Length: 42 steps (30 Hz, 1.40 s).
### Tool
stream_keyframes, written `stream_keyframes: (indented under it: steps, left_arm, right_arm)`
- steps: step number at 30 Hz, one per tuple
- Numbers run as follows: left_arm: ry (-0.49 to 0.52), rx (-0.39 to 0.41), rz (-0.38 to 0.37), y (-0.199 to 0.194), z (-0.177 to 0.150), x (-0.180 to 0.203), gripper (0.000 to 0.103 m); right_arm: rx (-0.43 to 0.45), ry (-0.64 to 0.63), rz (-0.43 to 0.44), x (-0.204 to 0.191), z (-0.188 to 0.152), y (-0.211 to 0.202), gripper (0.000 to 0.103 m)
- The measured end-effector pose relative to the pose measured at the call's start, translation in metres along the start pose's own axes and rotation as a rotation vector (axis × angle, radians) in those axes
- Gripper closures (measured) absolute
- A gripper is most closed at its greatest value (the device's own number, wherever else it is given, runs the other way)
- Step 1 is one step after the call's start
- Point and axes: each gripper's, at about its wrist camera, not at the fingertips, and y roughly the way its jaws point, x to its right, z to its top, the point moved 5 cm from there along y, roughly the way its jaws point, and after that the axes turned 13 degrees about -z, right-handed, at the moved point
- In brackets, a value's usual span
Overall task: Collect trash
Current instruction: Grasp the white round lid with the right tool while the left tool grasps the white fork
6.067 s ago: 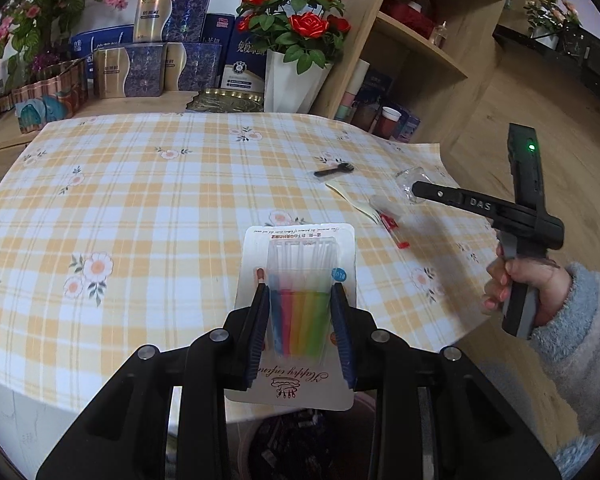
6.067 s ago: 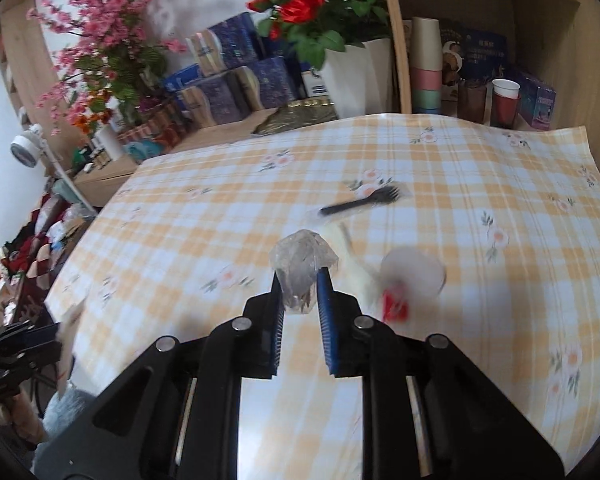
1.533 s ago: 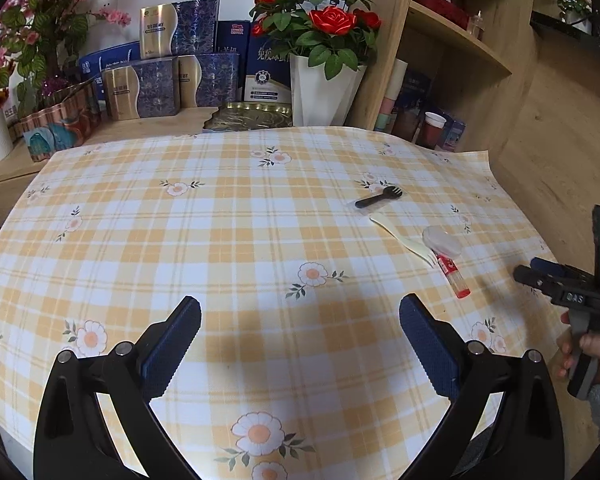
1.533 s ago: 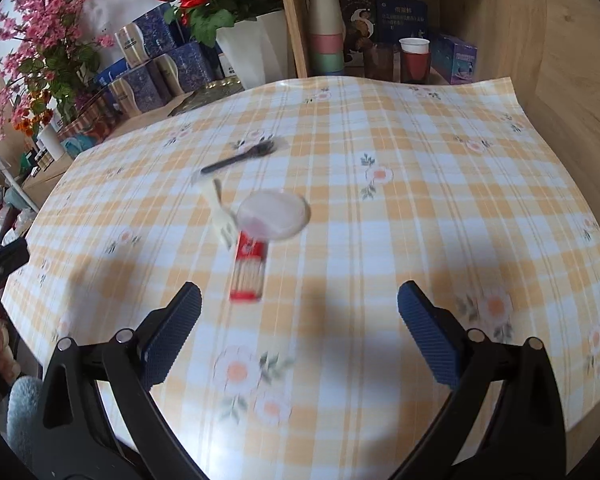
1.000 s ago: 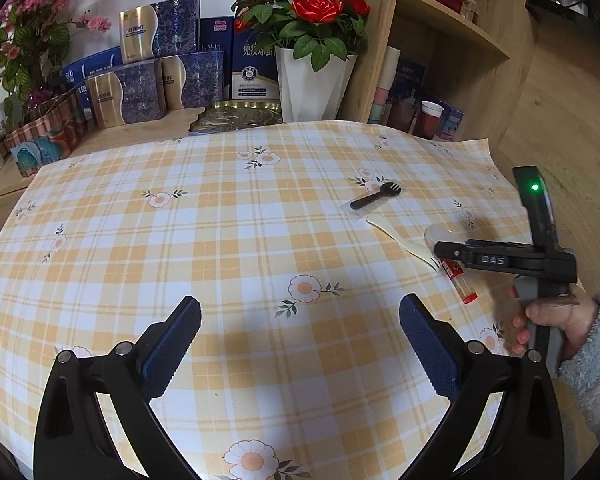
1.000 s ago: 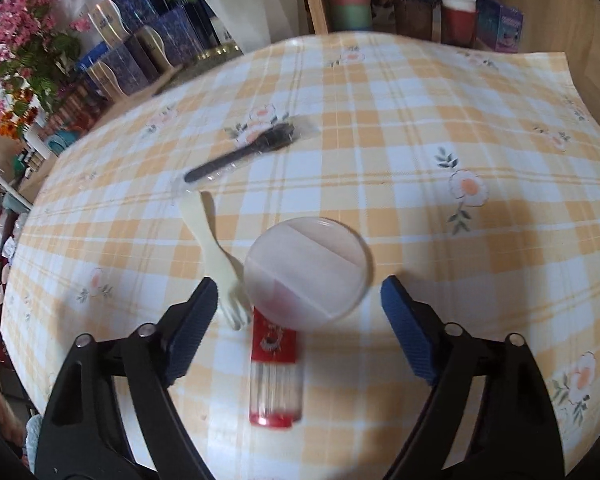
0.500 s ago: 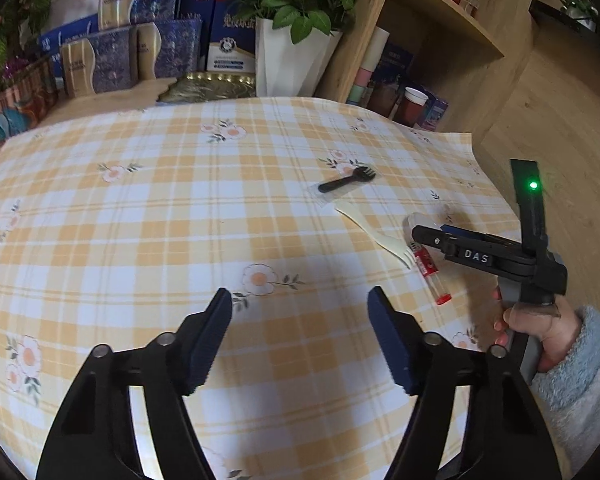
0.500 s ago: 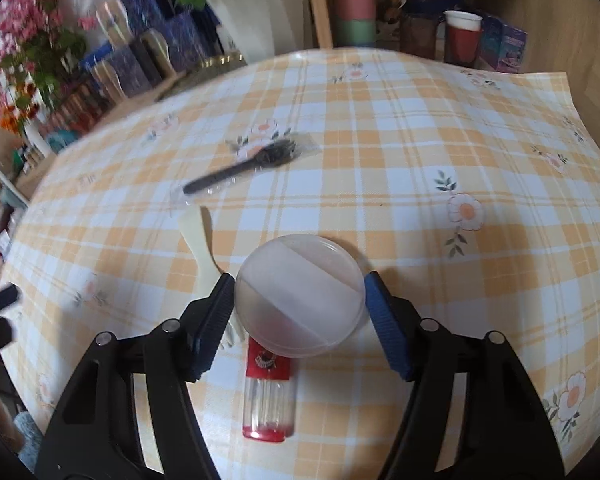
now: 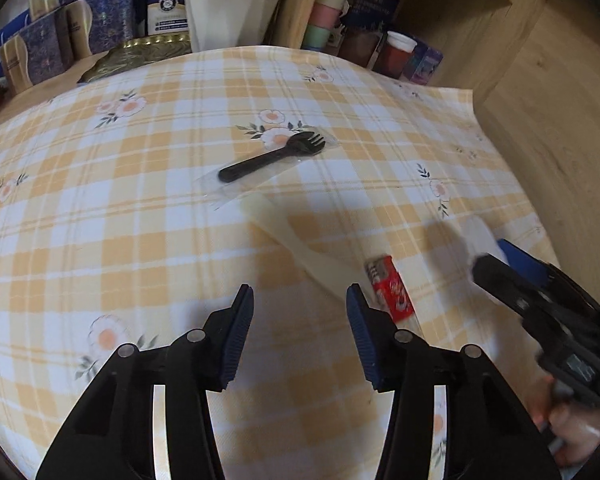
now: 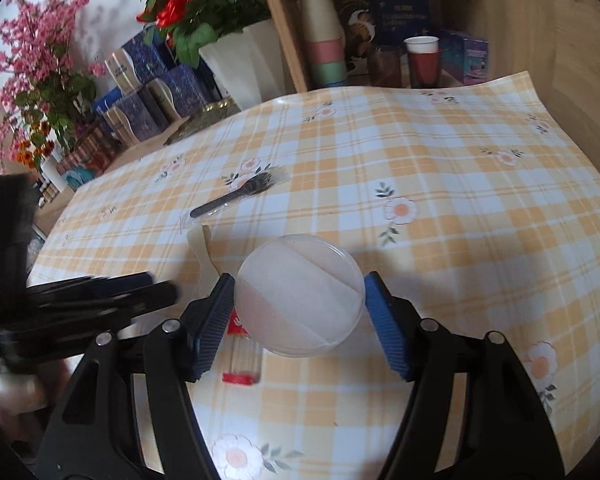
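Translucent plastic, a round lid [image 10: 300,294], sits between the blue pads of the right gripper [image 10: 300,308], both pads pressed against its rim and holding it above the checked tablecloth [image 10: 460,208]. Below it on the cloth lies a small clear tube with a red label [image 10: 242,354], and a pale plastic fork [image 10: 204,252] stretches away from it toward the far left. Farther off, a black fork in a clear wrapper [image 10: 236,196] rests beside a printed flower.

Seen from the left wrist, the left gripper [image 9: 300,316] hangs over the cloth with its jaws part spread and nothing between them; they have just been closing. The pale fork [image 9: 296,244] runs just beyond its fingertips, the red-labelled tube [image 9: 392,292] lies just right of its right finger, and the wrapped black fork [image 9: 272,156] is farther away. At the right edge the other gripper [image 9: 500,256] appears blurred, the lid [image 9: 480,236] a white smear at its tips.
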Motion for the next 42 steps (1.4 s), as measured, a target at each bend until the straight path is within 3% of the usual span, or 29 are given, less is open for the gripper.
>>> stream_keyframes:
  steps: [9,11,13,16,19,28,42]
  left_arm:
    - [0.102,-0.047,0.157,0.039,0.018,0.015,0.051]
    - [0.136,-0.064,0.174,0.039,0.016,0.017,0.057]
    - [0.139,-0.068,0.163,0.033,0.012,0.014,0.072]
    - [0.113,-0.063,0.112,0.02,0.003,0.004,0.082]
    - [0.055,-0.055,0.02,0.005,-0.009,-0.01,0.082]
    - [0.039,-0.021,-0.027,-0.036,-0.031,-0.03,0.083]
    - [0.067,0.045,-0.101,-0.123,-0.066,-0.016,0.083]
  right_arm:
    - [0.02,0.022,0.009,0.017,-0.002,-0.013,0.036]
    - [0.022,0.024,0.019,0.018,-0.003,-0.014,0.036]
    - [0.024,0.027,0.025,0.018,-0.003,-0.015,0.036]
    - [0.029,0.031,0.041,0.016,-0.004,-0.017,0.036]
    - [0.017,0.047,0.08,0.01,-0.006,-0.015,0.036]
    - [0.017,0.029,0.112,-0.009,-0.012,-0.019,0.036]
    - [0.006,-0.019,0.151,-0.043,-0.034,-0.048,0.036]
